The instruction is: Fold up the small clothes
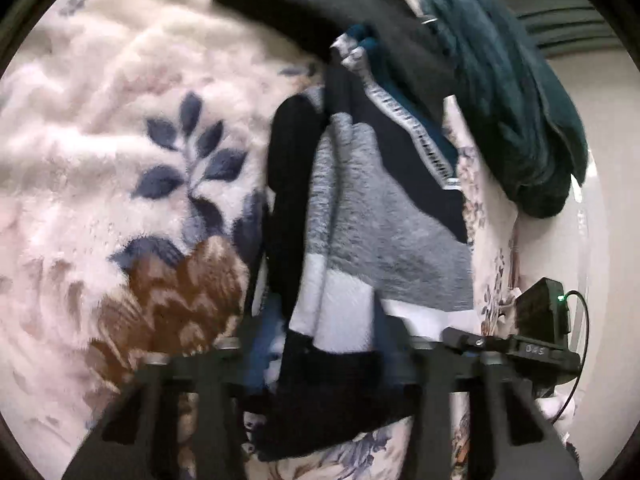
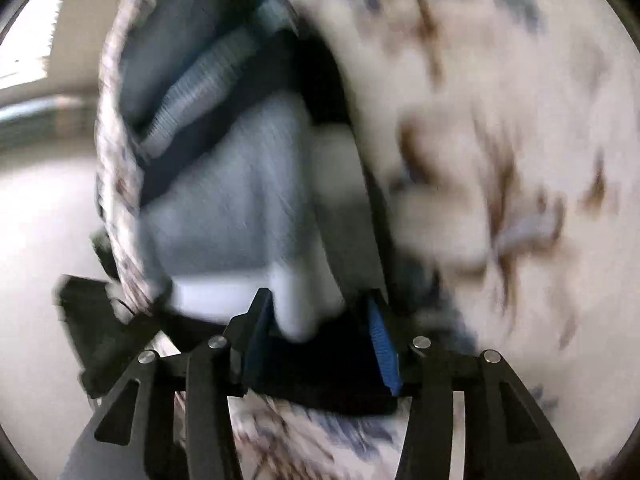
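A small garment (image 1: 360,216) with grey, white and dark navy panels and a patterned band lies on a fluffy floral blanket (image 1: 120,128). Its near dark hem sits between the fingers of my left gripper (image 1: 320,344), which is shut on it. In the blurred right wrist view the same garment (image 2: 240,200) shows, and its dark hem lies between the blue pads (image 2: 380,344) of my right gripper (image 2: 316,332), which is shut on it. The fingertips are partly hidden by cloth in both views.
A dark teal fleece item (image 1: 512,104) and a black cloth (image 1: 320,4) lie beyond the garment. A black device with a green light and cable (image 1: 540,312) sits at the right. The blanket's edge (image 2: 116,160) drops to a pale floor (image 2: 40,220).
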`<state>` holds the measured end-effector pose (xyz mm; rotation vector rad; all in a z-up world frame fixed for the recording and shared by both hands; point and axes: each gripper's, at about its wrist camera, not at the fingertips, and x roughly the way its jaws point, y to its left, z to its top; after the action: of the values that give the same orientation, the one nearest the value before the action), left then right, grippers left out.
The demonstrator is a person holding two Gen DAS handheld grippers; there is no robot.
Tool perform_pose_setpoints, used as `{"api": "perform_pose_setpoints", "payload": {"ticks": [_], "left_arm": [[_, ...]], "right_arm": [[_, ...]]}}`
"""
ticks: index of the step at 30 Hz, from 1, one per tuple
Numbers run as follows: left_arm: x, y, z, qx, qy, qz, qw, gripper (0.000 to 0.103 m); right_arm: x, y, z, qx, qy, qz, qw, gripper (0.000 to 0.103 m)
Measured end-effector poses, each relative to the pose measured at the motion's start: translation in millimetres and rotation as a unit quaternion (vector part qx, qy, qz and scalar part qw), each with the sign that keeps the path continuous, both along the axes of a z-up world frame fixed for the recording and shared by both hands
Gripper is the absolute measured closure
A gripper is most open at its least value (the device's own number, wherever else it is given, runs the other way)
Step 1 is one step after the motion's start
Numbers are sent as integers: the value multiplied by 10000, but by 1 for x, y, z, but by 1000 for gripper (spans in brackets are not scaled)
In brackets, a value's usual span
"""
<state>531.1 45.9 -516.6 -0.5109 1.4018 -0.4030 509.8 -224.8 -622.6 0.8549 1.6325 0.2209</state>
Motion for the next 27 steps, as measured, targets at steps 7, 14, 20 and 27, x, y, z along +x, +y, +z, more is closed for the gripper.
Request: {"api": "perform_pose_setpoints", "payload": {"ticks": [7, 14, 20, 27], "left_arm": [[7, -14, -1, 621, -209, -260, 9975, 76], [-40, 3, 16, -112, -129, 10, 9999, 50], [-68, -3, 4, 499, -392, -308, 9975, 86], [-61, 5, 2, 893, -326, -495, 9942, 84]], "right_arm": [[-17, -18, -7, -252, -96, -396, 9988, 89], [-44, -25, 27, -230, -477, -148, 9985, 45], [-80, -15, 3, 65, -166, 139, 9997, 87], [-76, -10, 1, -510, -125, 248, 9983, 91]]}}
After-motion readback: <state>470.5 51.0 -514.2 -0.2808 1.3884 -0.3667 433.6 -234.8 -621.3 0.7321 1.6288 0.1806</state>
